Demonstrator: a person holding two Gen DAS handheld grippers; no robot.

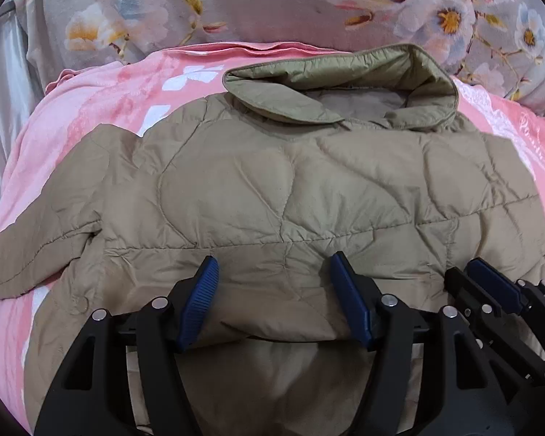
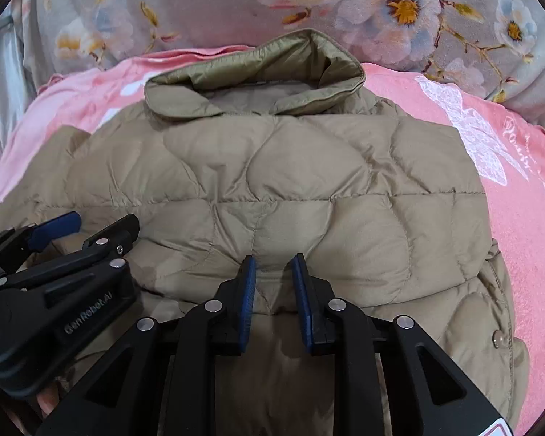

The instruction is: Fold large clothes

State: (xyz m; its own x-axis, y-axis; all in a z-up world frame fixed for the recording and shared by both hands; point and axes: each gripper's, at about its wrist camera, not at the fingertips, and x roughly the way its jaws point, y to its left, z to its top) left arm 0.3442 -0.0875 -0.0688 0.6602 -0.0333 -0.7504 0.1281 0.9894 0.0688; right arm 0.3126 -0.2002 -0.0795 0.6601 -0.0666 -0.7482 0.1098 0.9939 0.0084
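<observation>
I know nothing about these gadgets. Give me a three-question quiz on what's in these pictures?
1. True or false: the jacket lies on a pink blanket.
2. Which gripper's jaws stand wider, left or right?
3. The jacket's collar points: A) toward the floral bedding; B) toward the grippers.

Key: 1 true. 2 left. 3 A.

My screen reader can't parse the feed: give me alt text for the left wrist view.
A tan quilted jacket, collar at the far end, lies on a pink blanket. The left gripper hovers open over its near folded edge, with the right gripper close beside it at lower right.
</observation>
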